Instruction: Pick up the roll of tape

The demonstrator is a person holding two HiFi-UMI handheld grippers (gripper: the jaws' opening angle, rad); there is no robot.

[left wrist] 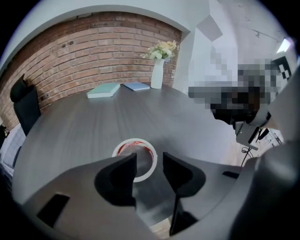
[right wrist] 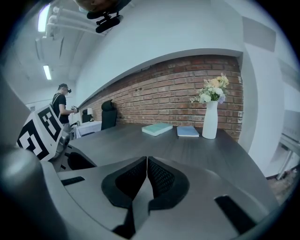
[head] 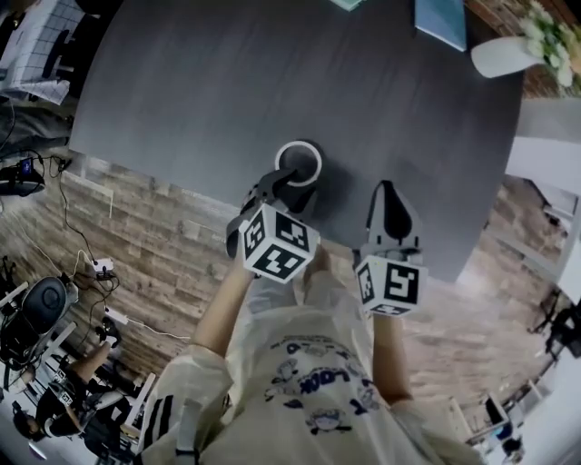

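Note:
The roll of tape (head: 299,145), a white ring with red print inside, lies flat on the dark grey round table (head: 200,82) near its front edge. My left gripper (head: 283,178) stands open and points steeply down at the roll's near side. In the left gripper view the tape (left wrist: 139,142) shows just beyond and partly between the spread fingertips of that gripper (left wrist: 149,158), with its near rim hidden behind the left jaw. I cannot tell whether the pads touch it. My right gripper (head: 387,194) hangs to the right of the roll, shut and empty (right wrist: 146,164).
A white vase with flowers (head: 505,54) and two books (head: 442,22) sit at the table's far side, seen also as the vase (right wrist: 210,120) and the books (right wrist: 157,128). A brick-pattern floor with cables and chairs lies to the left. A person (right wrist: 61,101) stands far off.

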